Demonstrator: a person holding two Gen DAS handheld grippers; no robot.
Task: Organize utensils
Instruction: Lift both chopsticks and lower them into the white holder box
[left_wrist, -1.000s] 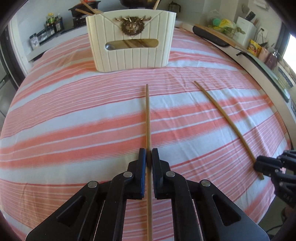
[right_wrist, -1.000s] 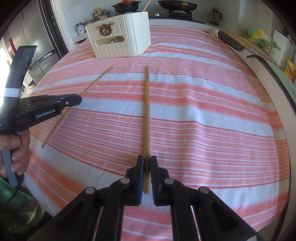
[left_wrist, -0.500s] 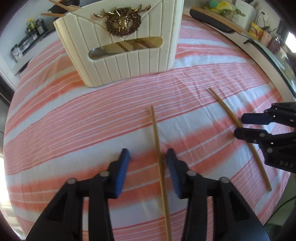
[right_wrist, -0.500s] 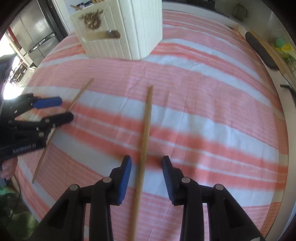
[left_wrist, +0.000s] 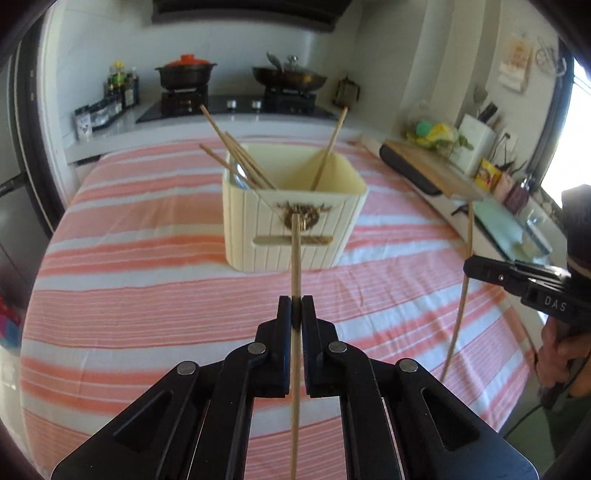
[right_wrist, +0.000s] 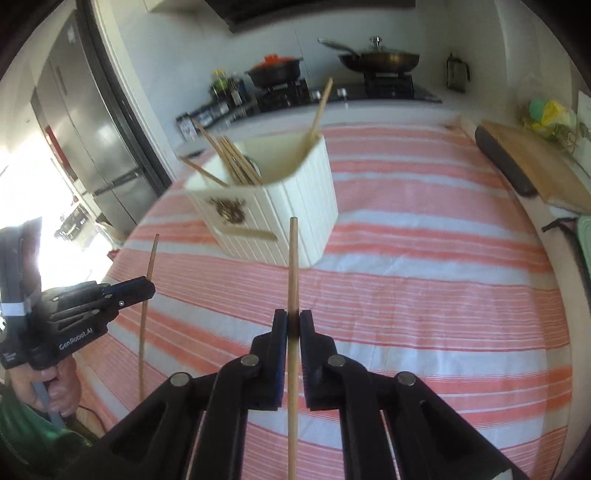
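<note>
Two loose chopsticks are in hand, one per gripper, and five more stand in the box (left_wrist: 295, 225) — four leaning together at its left end (left_wrist: 236, 155), one alone at the right (left_wrist: 330, 146). A spoon's metal bowl (left_wrist: 238, 173) shows among the left group.

The left gripper (left_wrist: 296, 308) is clamped on a chopstick (left_wrist: 295, 254), its pads pressed flat against the stick with no gap to either side. The stick runs straight up the middle of the left view, its tip in front of the box's front wall. The right gripper (right_wrist: 293, 323) is likewise closed tight on the other chopstick (right_wrist: 293, 266), which also stands up along the fingers. Both sticks are lifted clear of the surface (left_wrist: 147, 295).

Each chopstick is a thin, pale wooden rod, plain and straight. The box is cream, ribbed, with a brass stag emblem (left_wrist: 301, 216) above a slot handle — it stands on the striped pink-and-white cloth towards the far side, ahead of both grippers. A hand (right_wrist: 55, 384) holds the left gripper's handle in the right view.
</note>
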